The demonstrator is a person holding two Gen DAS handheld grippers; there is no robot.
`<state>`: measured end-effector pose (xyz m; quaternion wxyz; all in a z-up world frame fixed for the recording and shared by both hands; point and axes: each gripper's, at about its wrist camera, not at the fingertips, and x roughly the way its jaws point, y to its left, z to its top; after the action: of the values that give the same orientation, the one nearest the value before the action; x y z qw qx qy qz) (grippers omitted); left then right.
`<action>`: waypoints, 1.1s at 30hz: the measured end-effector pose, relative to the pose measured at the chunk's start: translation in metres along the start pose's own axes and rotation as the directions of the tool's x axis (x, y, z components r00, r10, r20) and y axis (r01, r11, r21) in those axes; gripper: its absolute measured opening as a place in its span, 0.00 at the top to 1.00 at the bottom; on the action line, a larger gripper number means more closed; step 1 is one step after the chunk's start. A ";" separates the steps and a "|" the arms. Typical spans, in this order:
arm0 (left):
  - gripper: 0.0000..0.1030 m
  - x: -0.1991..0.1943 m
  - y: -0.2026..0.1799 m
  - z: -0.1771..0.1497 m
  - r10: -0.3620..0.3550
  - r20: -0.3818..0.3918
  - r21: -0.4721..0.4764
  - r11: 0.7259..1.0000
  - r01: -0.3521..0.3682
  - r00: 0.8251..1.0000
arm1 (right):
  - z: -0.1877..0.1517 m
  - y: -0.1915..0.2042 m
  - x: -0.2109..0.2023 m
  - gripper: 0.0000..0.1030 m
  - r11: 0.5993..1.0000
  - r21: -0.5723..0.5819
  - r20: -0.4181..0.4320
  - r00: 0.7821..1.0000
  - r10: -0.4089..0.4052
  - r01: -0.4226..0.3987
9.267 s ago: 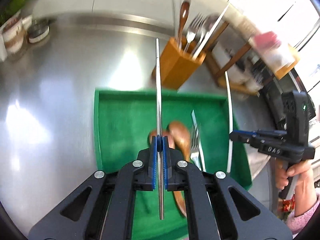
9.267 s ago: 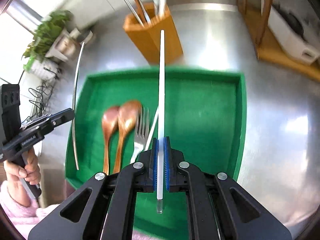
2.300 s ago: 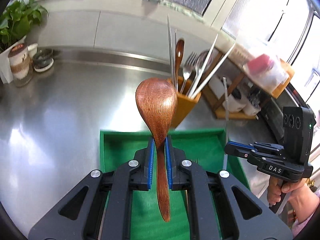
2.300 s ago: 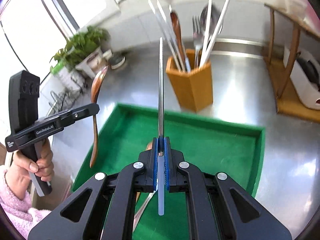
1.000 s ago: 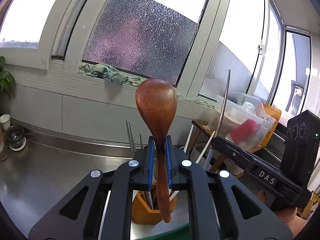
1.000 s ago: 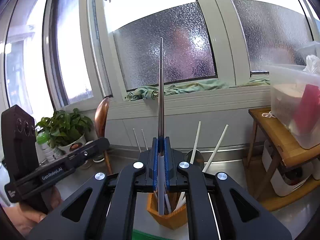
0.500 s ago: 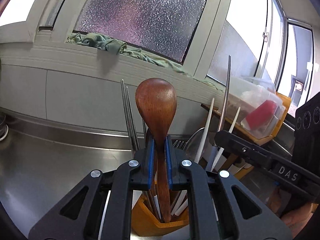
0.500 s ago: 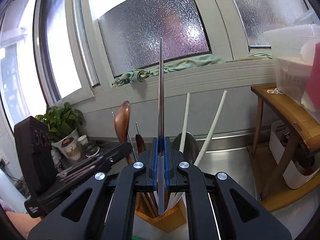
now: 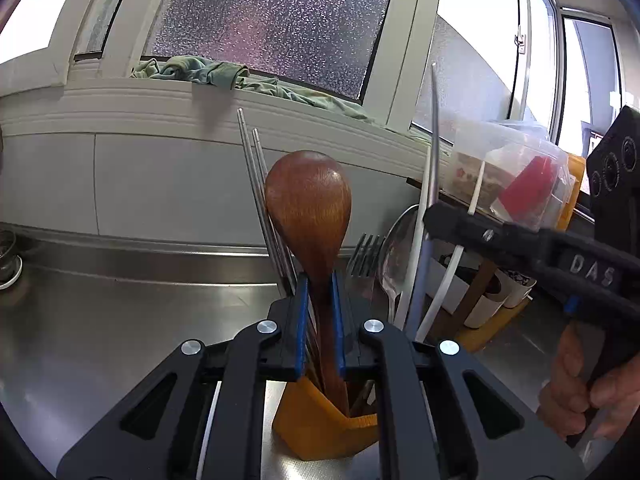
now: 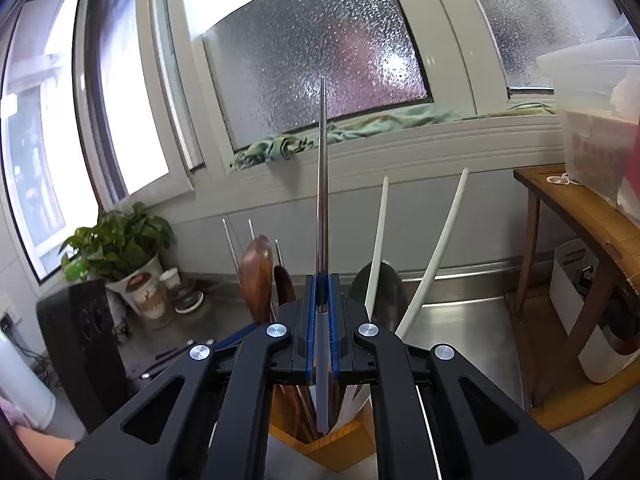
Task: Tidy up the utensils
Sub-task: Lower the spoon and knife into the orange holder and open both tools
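Note:
My left gripper (image 9: 319, 300) is shut on a wooden spoon (image 9: 309, 208), bowl up, with its handle end down inside the orange utensil holder (image 9: 320, 424). My right gripper (image 10: 322, 312) is shut on a metal chopstick (image 10: 322, 184), held upright with its lower end in the holder (image 10: 340, 446). The right gripper also shows in the left wrist view (image 9: 430, 216). The holder contains metal chopsticks (image 9: 252, 176), a fork (image 9: 366, 252), a metal spoon (image 9: 396, 256) and white chopsticks (image 10: 436, 248).
A steel counter (image 9: 100, 320) runs to a white wall under a frosted window (image 9: 280, 20). A potted plant (image 10: 120, 248) stands at the left. A wooden rack (image 10: 576, 232) with a plastic box (image 10: 600, 120) stands at the right.
Both grippers have come down over the holder. The spoon handle and the chopstick end have sunk lower into it. Both grips are unchanged.

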<state>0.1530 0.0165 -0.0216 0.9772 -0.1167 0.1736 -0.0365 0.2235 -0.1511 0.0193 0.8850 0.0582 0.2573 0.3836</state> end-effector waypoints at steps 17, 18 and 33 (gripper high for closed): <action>0.75 -0.014 0.008 -0.012 -0.043 -0.122 -0.028 0.999 0.040 0.992 | -0.030 -0.017 0.005 0.91 1.000 0.016 -0.139 0.990 -0.014 0.016; 0.73 -0.017 0.008 -0.012 -0.040 -0.122 -0.033 0.999 0.037 0.992 | -0.031 -0.017 0.005 0.91 1.000 0.020 -0.142 0.990 -0.016 0.019; 0.59 -0.039 0.015 -0.017 -0.010 -0.160 -0.066 0.998 0.000 0.987 | -0.043 -0.022 -0.017 0.90 0.996 0.051 -0.219 0.974 -0.061 0.073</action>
<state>0.1112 0.0314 -0.0280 0.9556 -0.1459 0.2524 -0.0426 0.2067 -0.1828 -0.0178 0.8620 0.0329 0.3654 0.3498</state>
